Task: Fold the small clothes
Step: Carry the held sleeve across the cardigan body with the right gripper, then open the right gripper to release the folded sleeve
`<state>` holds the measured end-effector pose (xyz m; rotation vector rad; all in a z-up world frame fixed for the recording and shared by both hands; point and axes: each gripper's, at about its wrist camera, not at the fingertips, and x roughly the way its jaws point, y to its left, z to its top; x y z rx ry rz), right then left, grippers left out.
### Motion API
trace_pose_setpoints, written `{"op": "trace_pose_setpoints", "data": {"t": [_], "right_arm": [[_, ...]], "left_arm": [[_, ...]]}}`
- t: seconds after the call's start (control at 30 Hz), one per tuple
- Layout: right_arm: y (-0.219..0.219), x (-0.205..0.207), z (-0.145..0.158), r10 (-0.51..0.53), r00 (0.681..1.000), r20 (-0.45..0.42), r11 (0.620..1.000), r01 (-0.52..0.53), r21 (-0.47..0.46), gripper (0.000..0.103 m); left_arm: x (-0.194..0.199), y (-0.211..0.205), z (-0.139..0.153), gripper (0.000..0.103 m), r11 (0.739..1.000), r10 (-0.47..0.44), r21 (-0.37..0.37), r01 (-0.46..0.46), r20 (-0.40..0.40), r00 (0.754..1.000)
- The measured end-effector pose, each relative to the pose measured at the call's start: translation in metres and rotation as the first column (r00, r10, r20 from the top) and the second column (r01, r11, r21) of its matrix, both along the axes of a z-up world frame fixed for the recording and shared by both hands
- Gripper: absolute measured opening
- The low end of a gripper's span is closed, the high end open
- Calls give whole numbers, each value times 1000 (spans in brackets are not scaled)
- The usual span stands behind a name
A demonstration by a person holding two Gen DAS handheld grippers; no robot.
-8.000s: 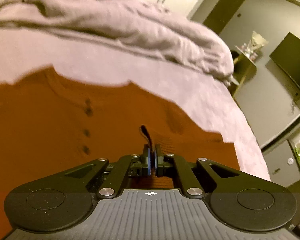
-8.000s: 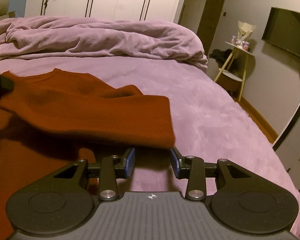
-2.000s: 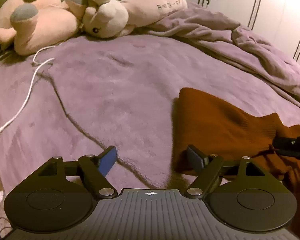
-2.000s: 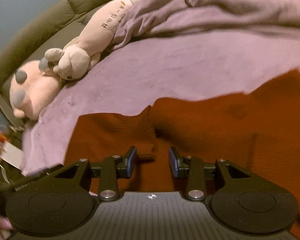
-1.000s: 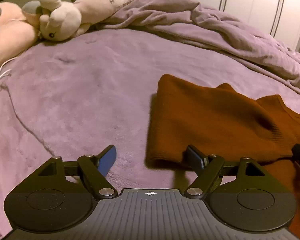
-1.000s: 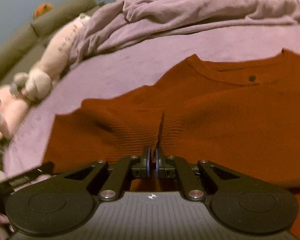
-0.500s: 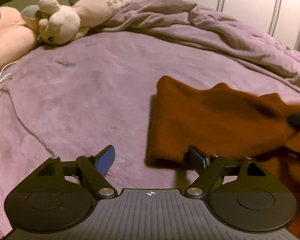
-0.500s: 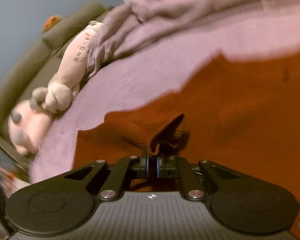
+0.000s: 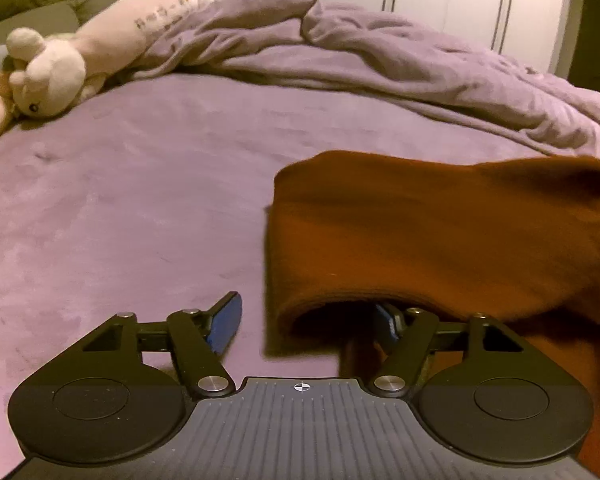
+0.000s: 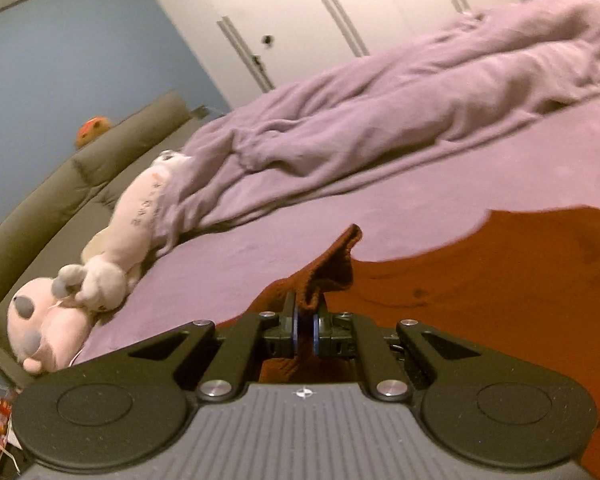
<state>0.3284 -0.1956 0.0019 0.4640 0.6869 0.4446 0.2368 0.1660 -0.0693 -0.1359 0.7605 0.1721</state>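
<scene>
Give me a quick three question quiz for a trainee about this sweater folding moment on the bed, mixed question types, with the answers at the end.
1. True or false: the right gripper is shut on the rust sweater.
2. Multiple choice: the left gripper is A) open, B) shut on the plush toy, C) out of view.
3. Fill in: the sweater lies on a ____ coloured bed cover.

Key: 1 true; 2 A; 3 purple.
</scene>
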Motion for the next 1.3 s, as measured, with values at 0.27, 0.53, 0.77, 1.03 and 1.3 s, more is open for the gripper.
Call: {"op": "trace_pose_setpoints", "data": {"t": [0.27, 0.53, 0.77, 1.03, 1.3], "right_arm": [[-63, 2, -21, -139, 990, -40, 990, 139, -6, 6], [-103, -7, -44, -225, 973, -42, 965, 217, -144, 5], [-131, -7, -69, -293, 954, -67, 923, 264, -280, 5], [-135, -13, -68, -284, 959, -4, 897, 264, -355, 5], [-143, 1, -80, -268, 963, -30, 905, 241, -351, 5]], "left_arm": [[10, -11, 2, 56, 1000, -1, 29, 1, -12, 1000], [4, -32, 14, 66, 998, -33, 50, 32, 27, 999], [-1, -49, 9, 72, 990, -98, 95, 101, -27, 995], [-4, -48, 11, 78, 993, -89, 79, 92, -36, 995], [-9, -46, 12, 81, 993, -88, 75, 93, -58, 994]]}}
